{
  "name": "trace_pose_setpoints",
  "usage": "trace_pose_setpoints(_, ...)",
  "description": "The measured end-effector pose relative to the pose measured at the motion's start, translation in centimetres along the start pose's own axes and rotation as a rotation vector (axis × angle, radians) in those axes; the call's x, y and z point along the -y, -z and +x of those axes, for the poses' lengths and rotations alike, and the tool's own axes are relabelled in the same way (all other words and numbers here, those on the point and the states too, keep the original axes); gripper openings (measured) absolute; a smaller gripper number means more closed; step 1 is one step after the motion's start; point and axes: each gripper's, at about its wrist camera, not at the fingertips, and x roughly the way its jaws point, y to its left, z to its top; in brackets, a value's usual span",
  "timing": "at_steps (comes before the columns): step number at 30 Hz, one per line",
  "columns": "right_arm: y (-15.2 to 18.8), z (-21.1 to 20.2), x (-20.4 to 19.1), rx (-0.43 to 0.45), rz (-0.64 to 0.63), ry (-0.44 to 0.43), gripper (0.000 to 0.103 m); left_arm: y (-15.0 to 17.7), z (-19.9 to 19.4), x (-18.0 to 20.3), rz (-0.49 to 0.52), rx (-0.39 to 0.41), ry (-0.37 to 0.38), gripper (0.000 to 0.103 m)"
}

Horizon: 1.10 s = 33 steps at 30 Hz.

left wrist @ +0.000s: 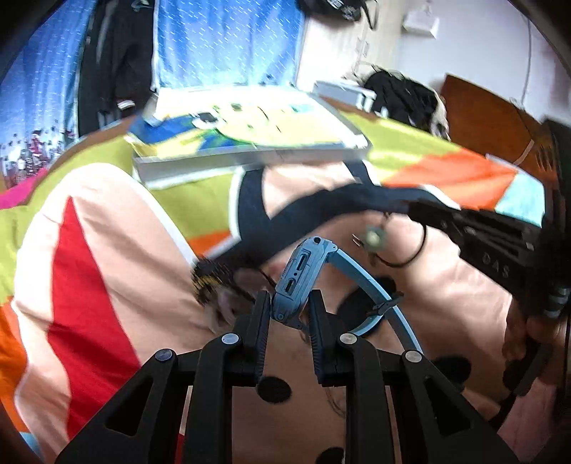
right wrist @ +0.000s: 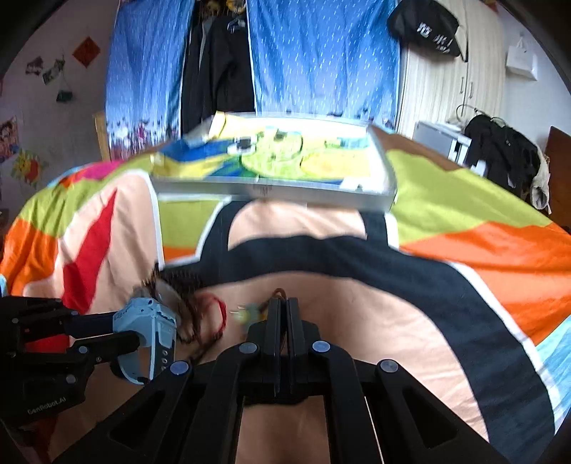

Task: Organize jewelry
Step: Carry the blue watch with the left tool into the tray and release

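Bright patchwork bedspread (right wrist: 446, 200) covers bed. Blue patterned curtain (right wrist: 321, 53) behind, dark jacket (right wrist: 217, 71) hanging in gap. Black bag (right wrist: 424, 30) high on pale wardrobe (right wrist: 442, 92). Black clothes (right wrist: 506, 153) heaped at right.

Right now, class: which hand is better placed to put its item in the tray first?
Neither clearly. Left fingers grip the blue watch; right fingers pinch a cord. Tray lies ahead of both.
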Motion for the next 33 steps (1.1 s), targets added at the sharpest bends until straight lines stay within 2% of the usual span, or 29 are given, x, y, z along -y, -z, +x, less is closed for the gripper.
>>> trace_pose_setpoints(3, -1.1, -0.5, -0.6, 0.052, 0.009, -0.005, 0.003, -2.3, -0.5, -1.3, -0.046, 0.011, -0.012, 0.018)
trace_pose_setpoints(8, -4.1, -0.7, -0.4, 0.140, 0.015, -0.026, 0.003, -7.1, -0.5, -3.9, -0.054, 0.077, -0.077, 0.018)
trace_pose_setpoints(14, -9.3, 1.6, 0.3, 0.253, 0.107, -0.103, 0.003, -11.8, 0.6, -8.6, -0.114, 0.197, -0.120, 0.018)
trace_pose_setpoints(17, -12.1, 3.6, 0.5, 0.293, 0.158, -0.144, 0.003, -13.4, 2.0, -10.6, -0.123, 0.222, -0.142, 0.018)
trace_pose_setpoints(22, -15.7, 8.3, 0.6, 0.292, 0.216, -0.205, 0.003, -15.5, 5.2, -12.8, -0.115, 0.204, -0.177, 0.018)
trace_pose_setpoints(24, -16.5, 10.0, 0.6, 0.274, 0.233, -0.228, 0.003, -15.5, 6.8, -13.1, -0.094, 0.181, -0.214, 0.018)
trace_pose_setpoints(29, -15.7, 13.6, 0.4, 0.207, 0.235, -0.216, 0.003, -14.9, 9.9, -13.5, -0.060, 0.081, -0.325, 0.018)
trace_pose_setpoints(31, -15.0, 14.8, 0.8, 0.173, 0.237, -0.195, 0.003, -14.7, 10.9, -13.8, -0.055, 0.042, -0.333, 0.018)
trace_pose_setpoints(33, -14.4, 15.5, 1.0, 0.144, 0.231, -0.167, 0.004, -14.5, 11.2, -14.1, -0.064, 0.042, -0.325, 0.018)
